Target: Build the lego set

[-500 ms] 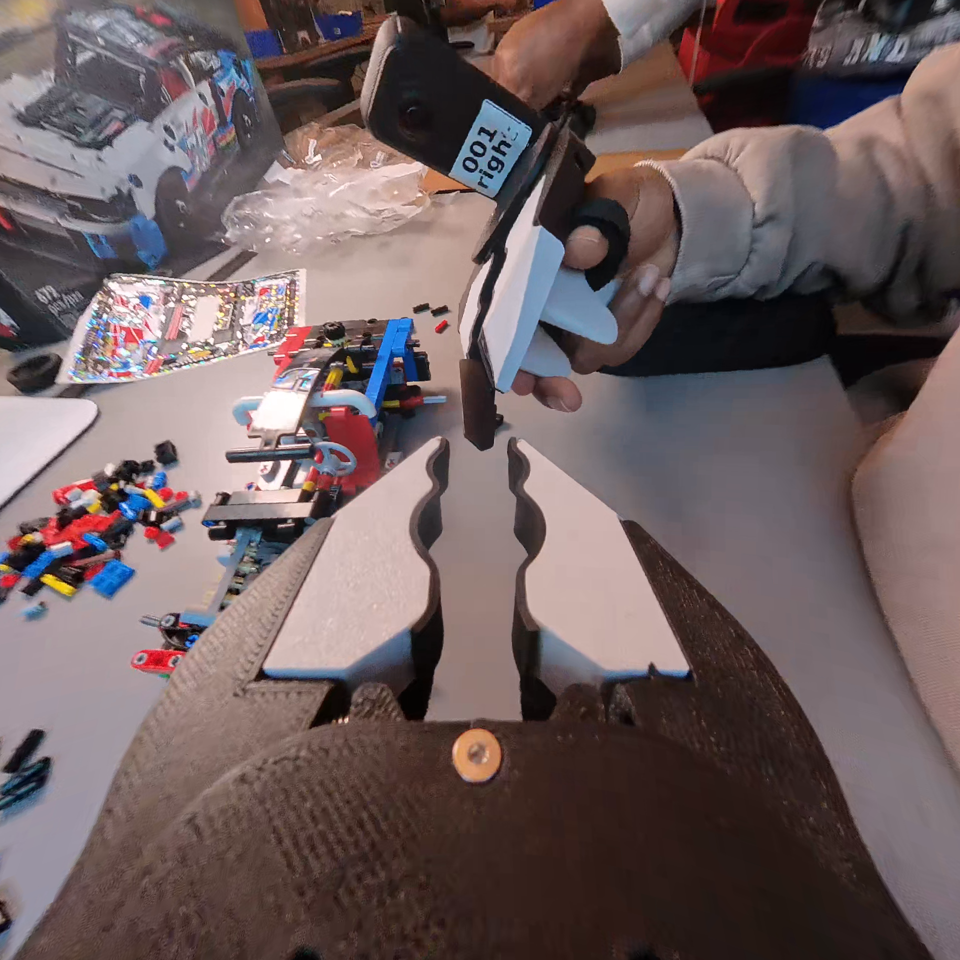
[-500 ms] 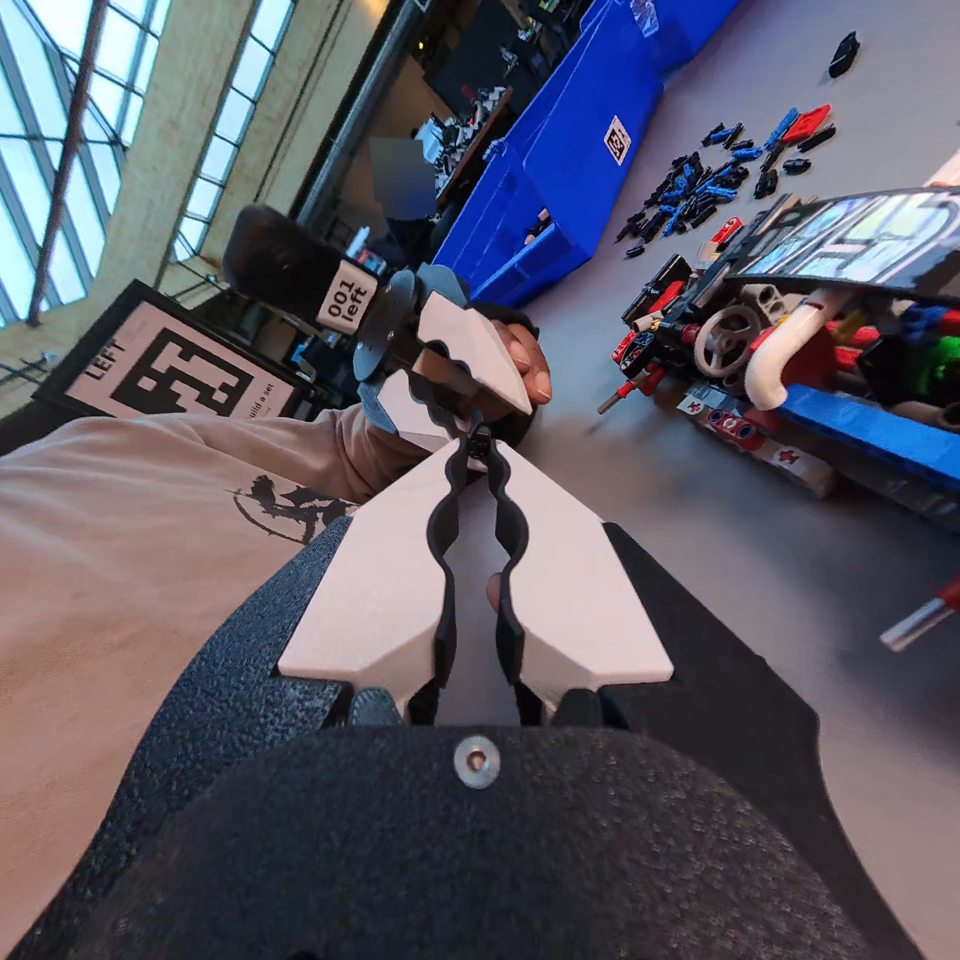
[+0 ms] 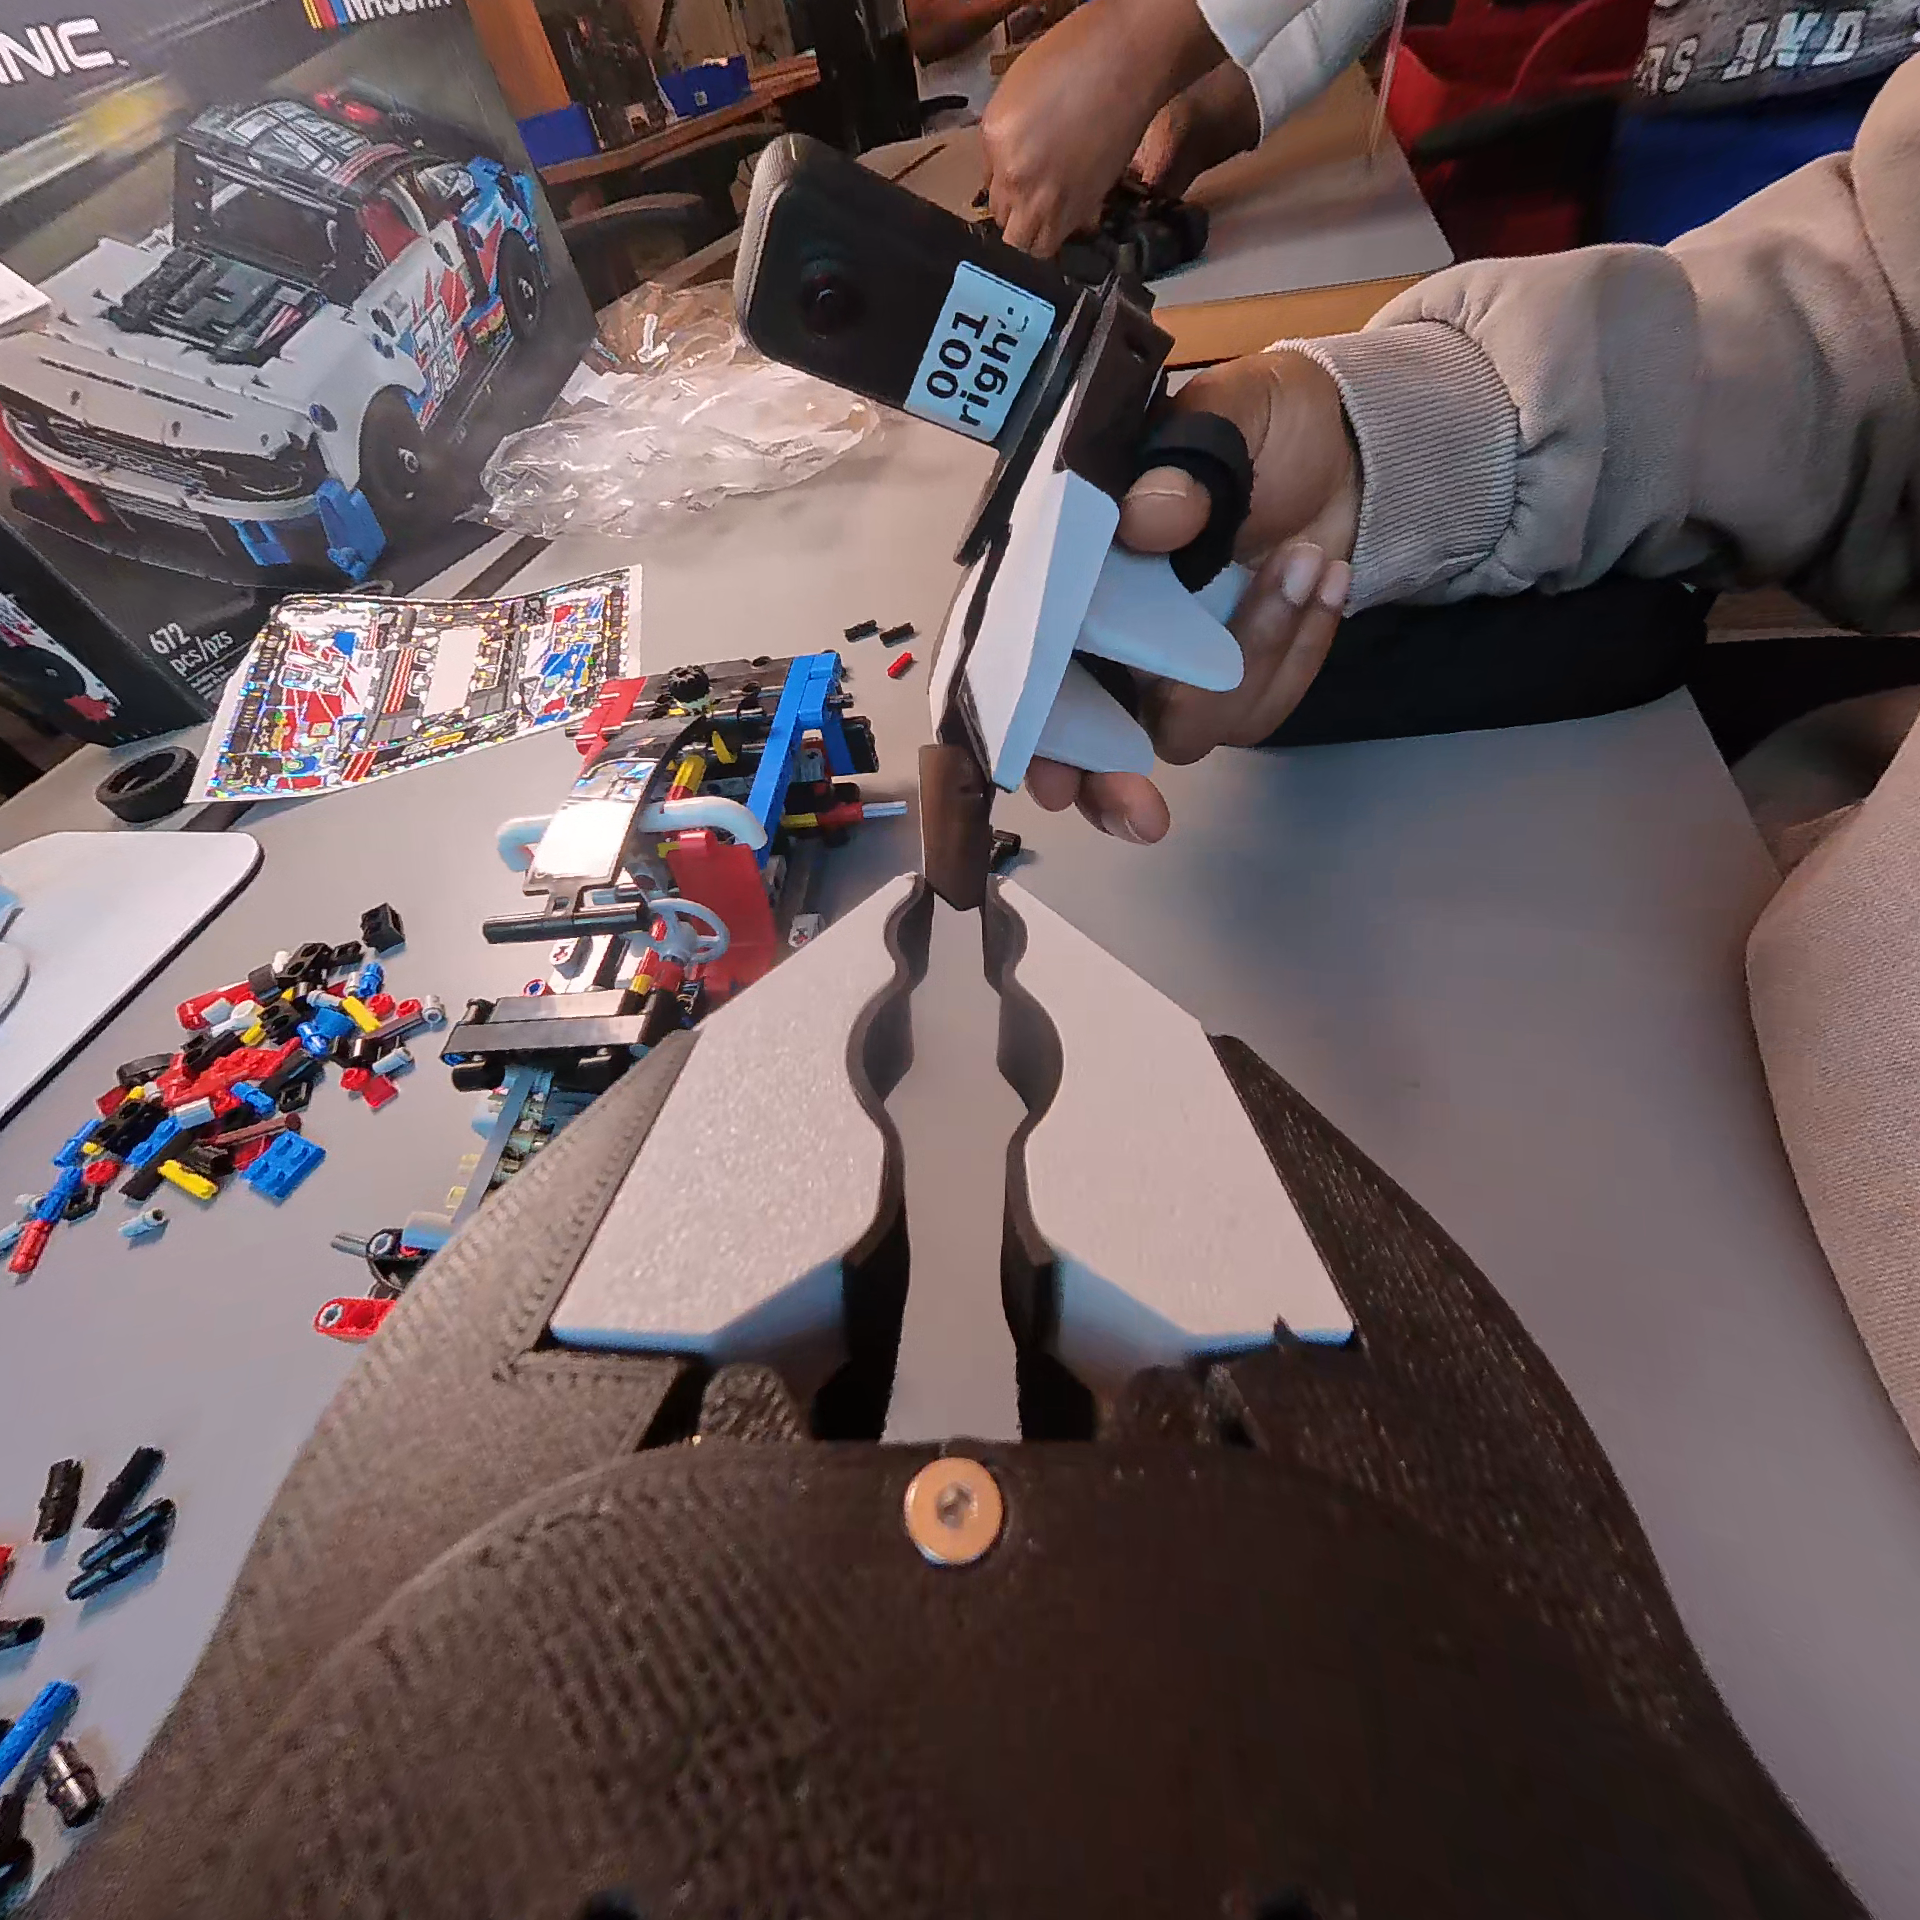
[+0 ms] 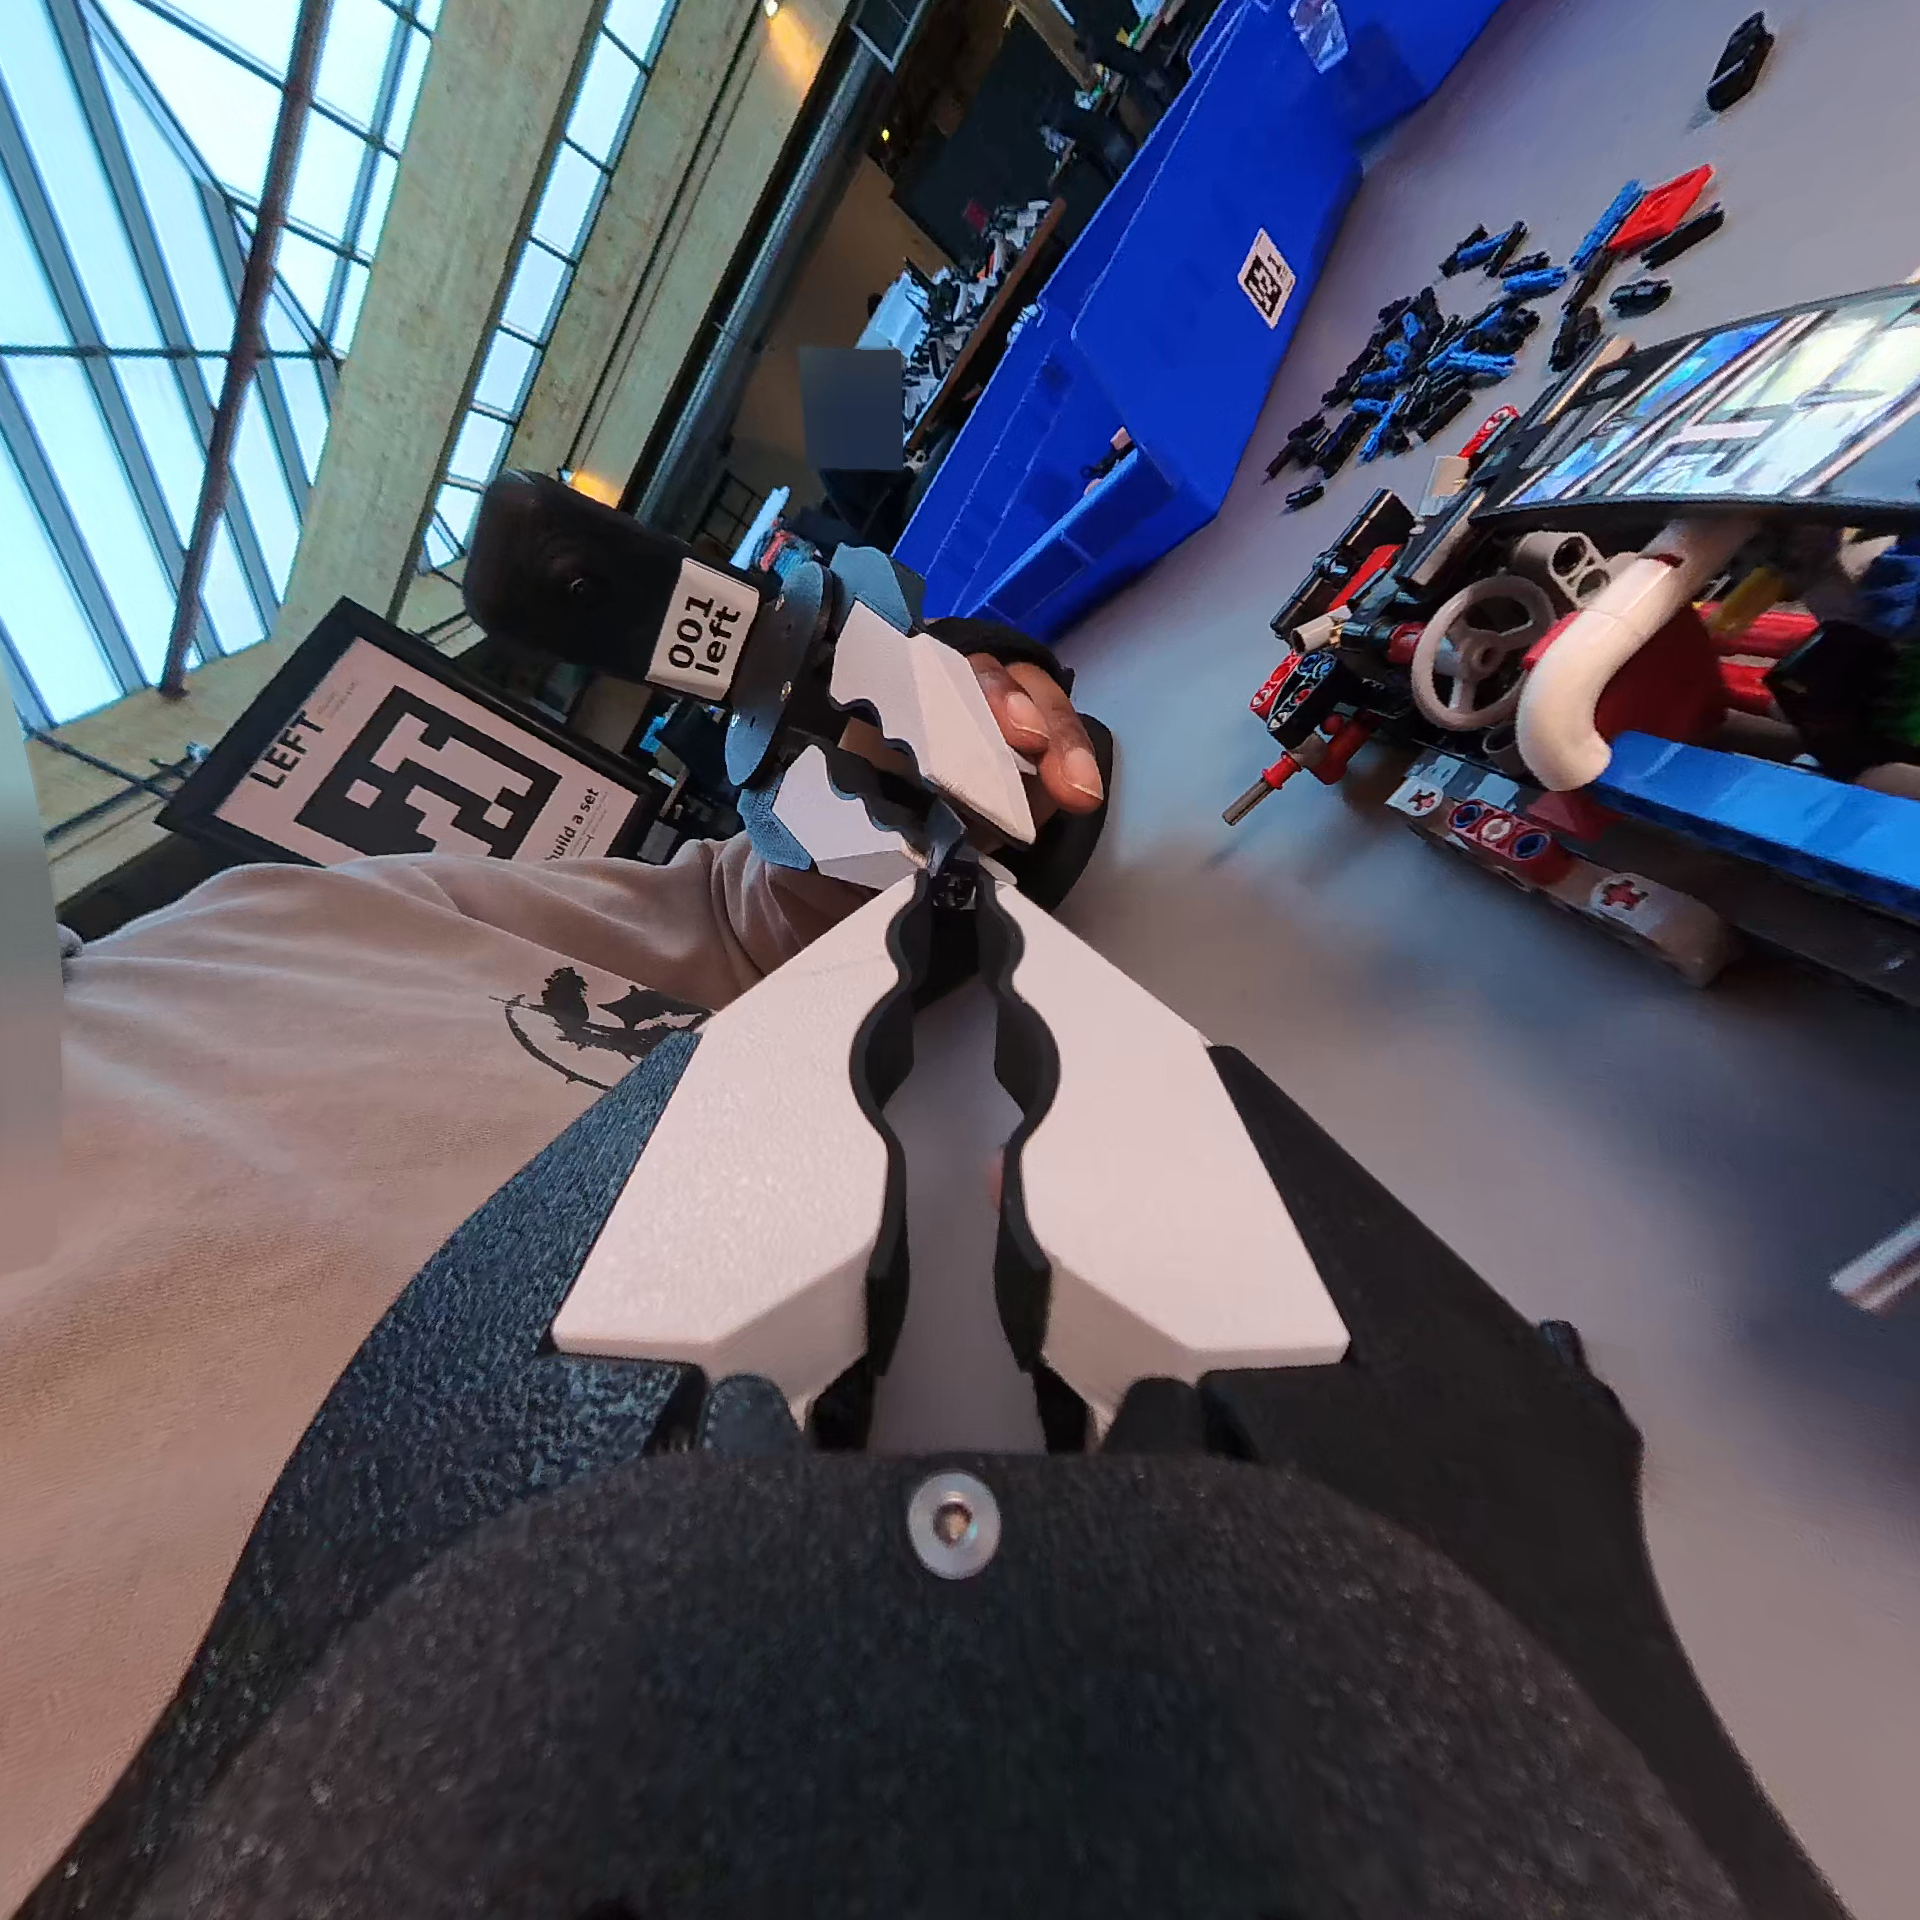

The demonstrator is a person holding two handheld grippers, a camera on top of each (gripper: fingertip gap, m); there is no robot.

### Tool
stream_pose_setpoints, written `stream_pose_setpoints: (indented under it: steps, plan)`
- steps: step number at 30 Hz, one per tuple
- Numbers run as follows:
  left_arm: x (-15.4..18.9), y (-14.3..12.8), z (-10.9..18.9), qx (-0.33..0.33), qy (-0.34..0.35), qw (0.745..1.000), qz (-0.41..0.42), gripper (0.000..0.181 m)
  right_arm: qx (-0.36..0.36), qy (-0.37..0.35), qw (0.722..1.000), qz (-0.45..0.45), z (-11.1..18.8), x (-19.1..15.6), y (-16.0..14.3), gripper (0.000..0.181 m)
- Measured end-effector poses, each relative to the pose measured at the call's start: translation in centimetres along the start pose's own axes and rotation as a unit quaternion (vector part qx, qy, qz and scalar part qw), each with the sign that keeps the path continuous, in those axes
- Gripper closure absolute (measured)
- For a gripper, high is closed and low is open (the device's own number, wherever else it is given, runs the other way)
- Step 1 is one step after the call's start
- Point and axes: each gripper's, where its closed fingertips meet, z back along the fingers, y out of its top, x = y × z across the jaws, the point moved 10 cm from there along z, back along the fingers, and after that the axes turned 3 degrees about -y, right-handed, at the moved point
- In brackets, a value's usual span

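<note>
Meeting tip to tip in the left wrist view, the left tool [image 3: 954,896] stands narrowly parted round the right tool [image 3: 961,831]; the half-built car [image 3: 686,862] sits on the table [image 3: 1351,1039] just beside.

In the right wrist view, the right tool [image 4: 956,894] pinches a small black piece [image 4: 954,891]; a clumsy handover could drop it.

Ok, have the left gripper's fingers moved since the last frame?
Yes: the fingers closed inward, leaving a narrower strip of table between them; the car model barely shifts.
</note>
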Motion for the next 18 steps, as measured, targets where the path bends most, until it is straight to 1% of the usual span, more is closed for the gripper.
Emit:
stream_pose_setpoints:
  steps: [4,5,7,9,12,14,15,17,18]
  plan:
    - [-0.2,0.0,0.3,0.010,-0.015,1.000,0.016,0.174,-0.004,0.002,0.999,0.042,0.6,-0.2,0.5,0.166]
    - [-0.2,0.0,0.4,0.014,-0.025,0.999,0.025,0.174,-0.007,-0.003,0.998,0.069,0.8,-0.4,0.7,0.165]
    - [-0.3,0.0,0.4,0.022,-0.054,0.997,0.050,0.174,-0.019,-0.012,0.988,0.153,1.1,-1.3,1.2,0.163]
    - [-0.4,0.0,0.4,0.021,-0.092,0.993,0.071,0.174,-0.045,-0.033,0.964,0.261,1.2,-2.7,1.6,0.158]
    - [-0.7,0.0,0.2,0.019,-0.136,0.986,0.097,0.174,-0.098,-0.080,0.903,0.411,0.7,-4.4,1.5,0.154]
    - [-0.8,0.1,0.1,0.025,-0.151,0.982,0.106,0.174,-0.139,-0.104,0.866,0.469,0.0,-4.8,1.1,0.154]
    - [-0.9,0.2,0.1,0.028,-0.157,0.981,0.110,0.174,-0.151,-0.105,0.857,0.482,-0.3,-4.9,0.9,0.155]
    - [-0.9,0.2,0.1,0.028,-0.167,0.979,0.116,0.174,-0.137,-0.108,0.856,0.487,-0.7,-5.1,0.9,0.168]
    - [-1.0,0.2,0.2,0.030,-0.168,0.978,0.121,0.174,-0.127,-0.108,0.857,0.488,-0.7,-5.2,0.9,0.168]
